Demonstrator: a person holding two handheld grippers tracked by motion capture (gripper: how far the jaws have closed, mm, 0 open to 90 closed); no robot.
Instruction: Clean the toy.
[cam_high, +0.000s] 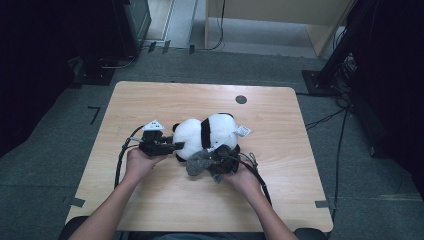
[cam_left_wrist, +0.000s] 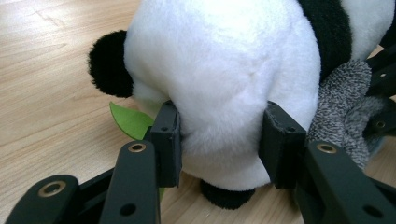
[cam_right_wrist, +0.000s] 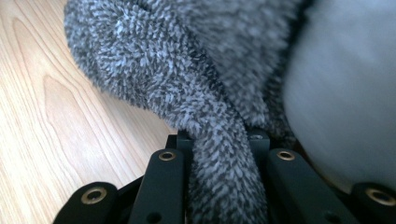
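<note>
Right hand (cam_high: 246, 176): we bring it in from the bottom edge of the high view, on the near part of the table.
Right gripper (cam_high: 222, 159): we keep it clenched on a fold of the grey fuzzy cloth (cam_right_wrist: 187, 79); in the right gripper view the cloth runs down between the two black jaws, which stand close together on either side of it.
Grey fuzzy cloth, place: it lies bunched on the wood against the near side of the plush panda (cam_high: 207, 134), touching it; in the left gripper view it shows at the panda's right flank (cam_left_wrist: 343, 112).
Left hand (cam_high: 137, 162): we rest it at the panda's left end, about level with the right hand.
Left gripper (cam_high: 170, 148): we grasp the panda's white head (cam_left_wrist: 219, 74) with it; both pads dent the fur from either side.
Plush panda, place: it lies on its side near the middle of the table (cam_high: 150, 100), head towards our left gripper, a white tag (cam_high: 243, 131) at its far right end.
Green leaf (cam_left_wrist: 130, 120): a felt piece pokes out under the head, just beside the left jaw, below the black ear (cam_left_wrist: 108, 63).
Table, far part: bare wood with a dark round cable hole (cam_high: 241, 99) well beyond the panda.
Beyond the table: grey floor with cables.
</note>
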